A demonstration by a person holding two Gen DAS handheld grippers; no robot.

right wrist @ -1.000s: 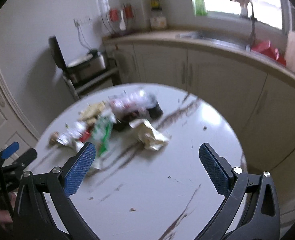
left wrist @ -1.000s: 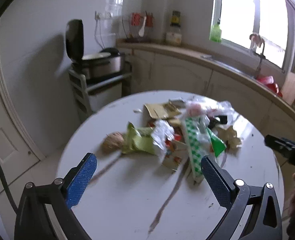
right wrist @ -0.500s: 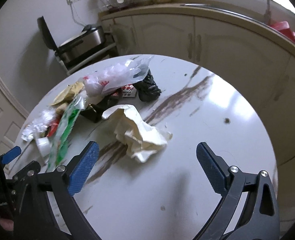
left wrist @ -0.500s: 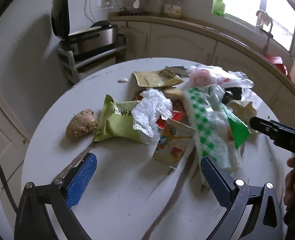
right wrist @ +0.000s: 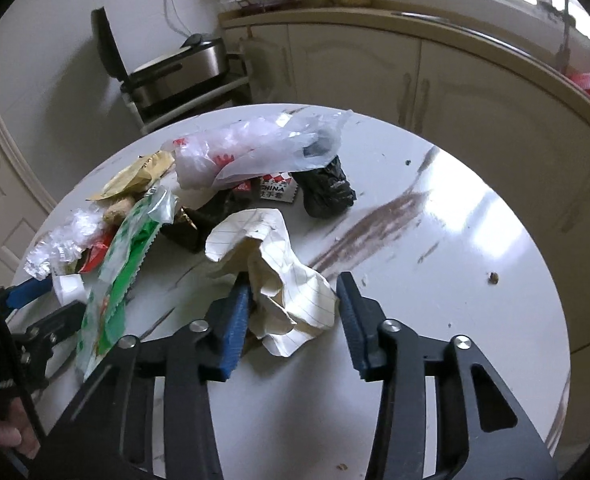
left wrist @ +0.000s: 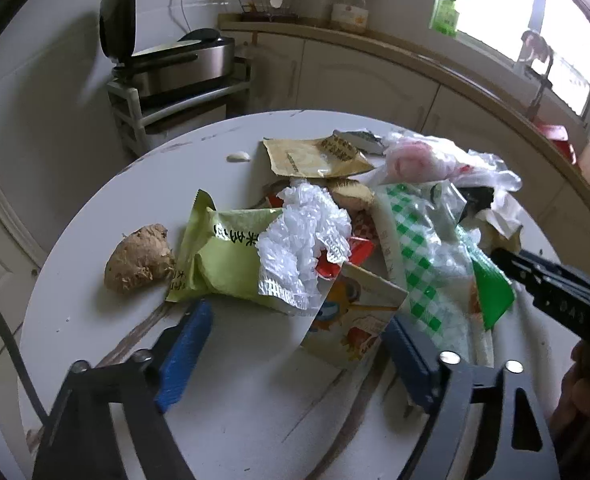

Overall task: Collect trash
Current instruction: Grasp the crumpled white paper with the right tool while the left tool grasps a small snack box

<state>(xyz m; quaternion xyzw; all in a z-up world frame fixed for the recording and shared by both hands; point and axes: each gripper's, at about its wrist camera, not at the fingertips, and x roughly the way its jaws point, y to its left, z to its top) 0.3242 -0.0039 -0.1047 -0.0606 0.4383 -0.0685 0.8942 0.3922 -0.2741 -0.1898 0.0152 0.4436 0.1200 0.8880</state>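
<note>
Both tongs have come in low over the tabletop [right wrist: 475, 240] toward the trash heap. Left tongs [left wrist: 295, 344] have narrowed from a wide spread; the blue pads now flank the near corner of the cartoon-print packet [left wrist: 351, 320], left pad just short of the green wrapper [left wrist: 223, 256], right pad at the packet's edge. Contact cannot be told. Right tongs [right wrist: 293, 312] have also narrowed and moved onto the crumpled lined paper [right wrist: 279, 276], which a second ago lay well ahead of them; left pad now against the paper, right pad just beside it. The paper and the rest of the heap look unmoved.
</note>
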